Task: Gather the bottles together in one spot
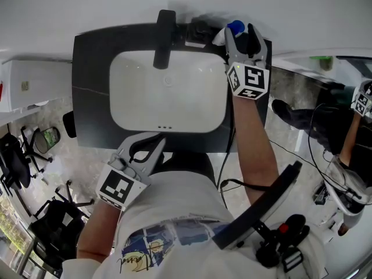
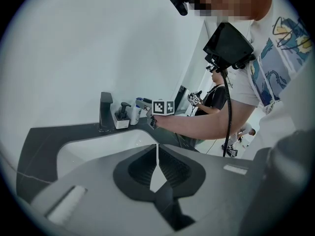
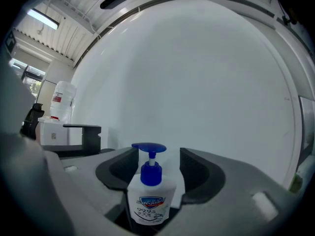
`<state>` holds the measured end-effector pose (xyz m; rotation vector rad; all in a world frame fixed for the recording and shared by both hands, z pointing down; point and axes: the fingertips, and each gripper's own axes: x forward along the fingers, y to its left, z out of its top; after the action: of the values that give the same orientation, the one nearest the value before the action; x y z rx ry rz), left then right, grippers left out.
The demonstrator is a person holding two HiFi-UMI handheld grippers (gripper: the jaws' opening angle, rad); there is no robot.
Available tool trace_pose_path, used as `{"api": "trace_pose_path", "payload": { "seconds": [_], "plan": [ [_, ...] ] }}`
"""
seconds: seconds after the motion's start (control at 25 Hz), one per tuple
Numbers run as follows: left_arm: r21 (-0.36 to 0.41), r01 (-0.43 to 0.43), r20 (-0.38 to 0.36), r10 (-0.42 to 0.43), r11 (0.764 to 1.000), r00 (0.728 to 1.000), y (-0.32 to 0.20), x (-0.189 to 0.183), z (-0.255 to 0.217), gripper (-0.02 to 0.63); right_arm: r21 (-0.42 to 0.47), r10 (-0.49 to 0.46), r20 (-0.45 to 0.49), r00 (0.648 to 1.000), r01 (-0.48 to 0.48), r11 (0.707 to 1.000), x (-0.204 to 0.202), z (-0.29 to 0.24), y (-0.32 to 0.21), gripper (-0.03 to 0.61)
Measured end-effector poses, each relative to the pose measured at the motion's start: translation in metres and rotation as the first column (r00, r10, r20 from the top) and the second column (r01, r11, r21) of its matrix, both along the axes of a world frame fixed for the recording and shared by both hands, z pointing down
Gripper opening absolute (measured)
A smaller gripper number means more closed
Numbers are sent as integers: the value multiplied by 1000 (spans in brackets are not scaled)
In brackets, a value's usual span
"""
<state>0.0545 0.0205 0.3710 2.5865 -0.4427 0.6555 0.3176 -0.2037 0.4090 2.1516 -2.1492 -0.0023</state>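
A white soap bottle (image 3: 150,195) with a blue pump stands upright between the jaws of my right gripper (image 3: 158,157), which is open around it; small gaps show beside the pump. The head view puts this gripper (image 1: 241,36) and the bottle's blue top (image 1: 235,26) at the counter's back right, beside the black faucet (image 1: 164,31). A black-pump dispenser (image 2: 120,117) and a white bottle (image 2: 134,114) stand close by, right of the faucet. My left gripper (image 2: 157,154) is shut and empty, and it hangs at the front edge of the basin (image 1: 152,147).
A white basin (image 1: 192,118) is set into the dark countertop (image 1: 93,57). A wall rises straight behind the counter. Another person (image 1: 349,138) with a gripper stands to the right. Office chairs (image 1: 17,156) and a white unit (image 1: 29,83) sit on the left.
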Motion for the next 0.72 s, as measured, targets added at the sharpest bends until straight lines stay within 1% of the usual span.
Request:
{"api": "trace_pose_path", "payload": {
  "seconds": [0.12, 0.28, 0.4, 0.52, 0.72],
  "plan": [
    [1, -3, -1, 3, 1000, 1000, 1, -1, 1, 17, -8, -6, -5, 1000, 6, 1000, -2, 1, 2, 261],
    [7, -14, -3, 14, 1000, 1000, 2, 0, 2, 17, -26, -25, -3, 1000, 25, 999, -6, 6, 3, 302],
    [11, -17, -9, 17, 1000, 1000, 5, -3, 1, 17, -40, -28, 2, 1000, 28, 999, -8, 7, 5, 320],
    [16, -17, -16, 17, 1000, 1000, 9, -8, 2, 17, -57, -29, -7, 1000, 28, 998, -12, 7, 12, 327],
    [25, -42, -40, 43, 999, 998, 14, -15, -9, 17, -87, -11, -17, 1000, 10, 996, -17, 4, 34, 327]
  ]
}}
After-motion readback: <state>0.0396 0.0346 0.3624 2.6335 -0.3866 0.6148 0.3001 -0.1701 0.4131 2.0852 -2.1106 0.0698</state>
